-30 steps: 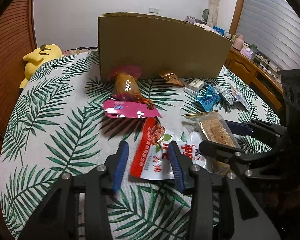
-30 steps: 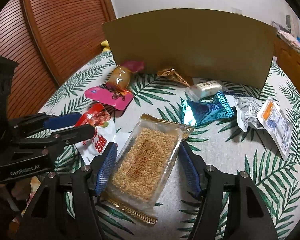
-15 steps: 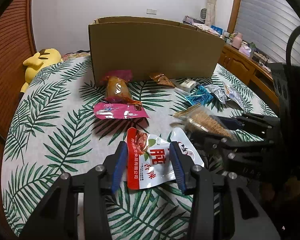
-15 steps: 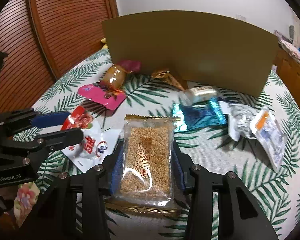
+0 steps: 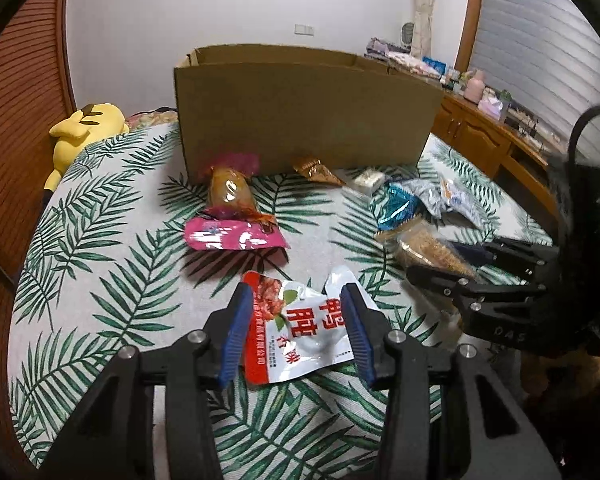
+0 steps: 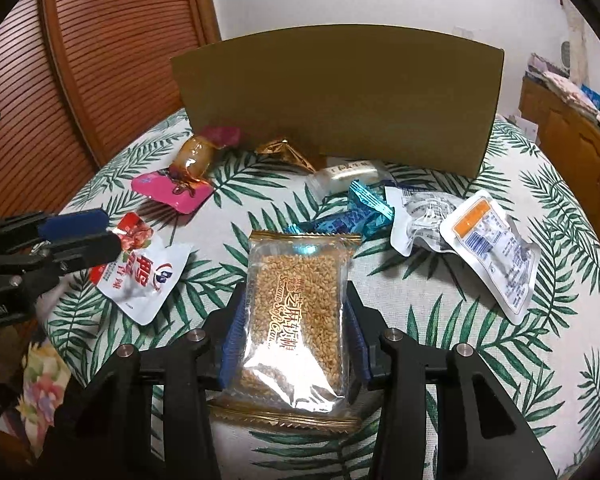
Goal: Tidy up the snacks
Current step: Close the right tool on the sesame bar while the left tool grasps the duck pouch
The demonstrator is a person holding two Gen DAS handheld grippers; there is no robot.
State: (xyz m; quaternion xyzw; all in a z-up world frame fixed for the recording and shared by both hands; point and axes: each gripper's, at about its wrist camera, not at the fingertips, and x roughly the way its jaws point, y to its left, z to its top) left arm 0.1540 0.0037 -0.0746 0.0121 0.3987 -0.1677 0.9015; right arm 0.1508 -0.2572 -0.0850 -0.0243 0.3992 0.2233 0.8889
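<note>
My left gripper (image 5: 296, 296) is shut on a red and white snack packet (image 5: 296, 328), which bows between the blue pads just above the leaf-print cover (image 5: 100, 260). The right wrist view shows that left gripper (image 6: 80, 232) and its packet (image 6: 144, 280) at the left. My right gripper (image 6: 296, 300) is shut on a clear sesame bar packet (image 6: 296, 312) with gold ends, held lengthwise off the cover. In the left wrist view the right gripper (image 5: 432, 259) and the sesame packet (image 5: 424, 248) sit at the right. A tall cardboard box (image 5: 300, 116) stands open-topped behind the snacks.
Loose snacks lie before the box: a pink packet (image 5: 232, 236), a brown wrapped piece (image 5: 228, 190), a gold wrapper (image 5: 316, 170), a blue wrapper (image 6: 364, 212) and white packets (image 6: 488, 240). A yellow plush toy (image 5: 84, 128) lies far left. A wooden cabinet (image 5: 480, 140) runs along the right.
My right gripper's jaws came in onto the sesame packet and raised it off the cover. The left gripper rose with the red and white packet; the box's open top came into view.
</note>
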